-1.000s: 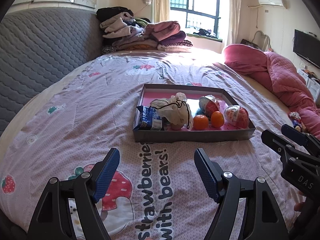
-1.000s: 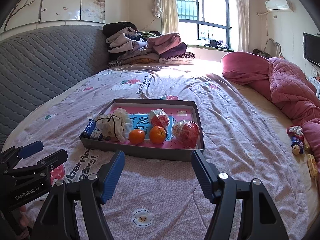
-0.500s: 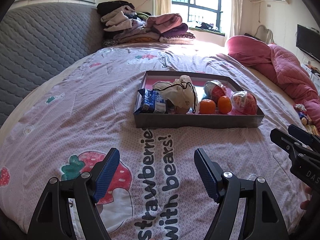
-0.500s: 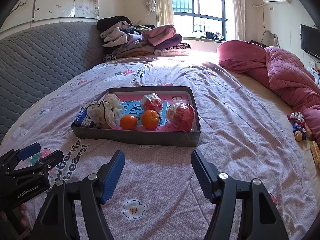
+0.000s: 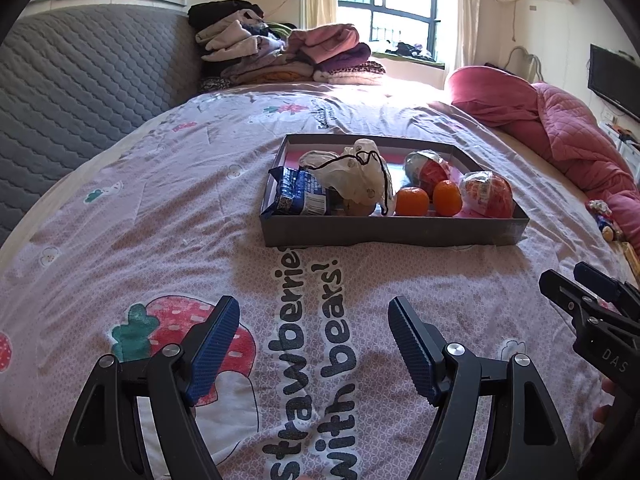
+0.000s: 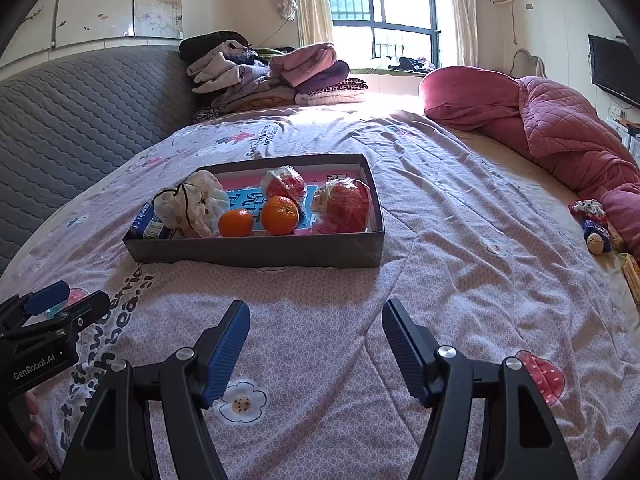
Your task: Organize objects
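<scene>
A grey shallow box (image 5: 392,231) (image 6: 256,254) lies on the bed. In it are a blue snack packet (image 5: 298,194) (image 6: 148,226), a cream drawstring pouch (image 5: 352,178) (image 6: 192,204), two oranges (image 5: 412,201) (image 6: 280,215) and two wrapped red fruits (image 5: 486,194) (image 6: 344,204). My left gripper (image 5: 312,320) is open and empty, short of the box's near wall. My right gripper (image 6: 316,320) is open and empty, also short of the box. Each gripper shows at the edge of the other's view.
The bed carries a pink printed sheet (image 5: 160,220). A grey quilted headboard (image 5: 72,80) is on the left. Folded clothes (image 5: 288,56) are piled at the far end. A pink quilt (image 6: 552,128) and small toys (image 6: 592,224) lie on the right.
Both grippers have moved forward toward the box, which now looks larger and nearer. Both stay open and empty.
</scene>
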Available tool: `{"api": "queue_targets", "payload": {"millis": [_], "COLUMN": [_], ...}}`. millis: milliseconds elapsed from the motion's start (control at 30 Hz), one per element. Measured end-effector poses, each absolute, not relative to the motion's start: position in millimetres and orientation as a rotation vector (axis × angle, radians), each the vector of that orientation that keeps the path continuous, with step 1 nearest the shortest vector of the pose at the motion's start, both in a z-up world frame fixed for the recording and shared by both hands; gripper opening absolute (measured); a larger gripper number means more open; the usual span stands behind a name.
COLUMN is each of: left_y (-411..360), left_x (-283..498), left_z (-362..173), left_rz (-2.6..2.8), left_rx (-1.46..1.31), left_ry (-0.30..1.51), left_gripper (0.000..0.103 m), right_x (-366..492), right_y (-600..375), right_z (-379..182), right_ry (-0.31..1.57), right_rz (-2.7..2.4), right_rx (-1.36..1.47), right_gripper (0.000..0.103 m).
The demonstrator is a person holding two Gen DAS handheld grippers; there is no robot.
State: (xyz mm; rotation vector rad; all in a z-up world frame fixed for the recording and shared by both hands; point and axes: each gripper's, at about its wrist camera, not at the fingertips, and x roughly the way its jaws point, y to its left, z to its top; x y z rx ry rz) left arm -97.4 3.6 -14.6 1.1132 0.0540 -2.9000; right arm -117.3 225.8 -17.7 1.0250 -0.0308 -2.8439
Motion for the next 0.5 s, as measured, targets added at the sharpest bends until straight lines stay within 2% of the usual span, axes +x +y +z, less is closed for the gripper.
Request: {"api": "queue_targets", "payload": {"millis": [500], "left_y": [8.0], "left_x": [-99.1], "left_z": [-21.1], "left_rz": [-2.913], "left_rx": [1.114], "left_ry": [0.022], "left_gripper": [0.078], "right_x": [-116.1], "right_y": [224.9], "right_z": [-24.3], "right_ry": [-0.006], "right_rz": [-2.837], "right_rx": [1.06], "right_gripper": [0.068]}}
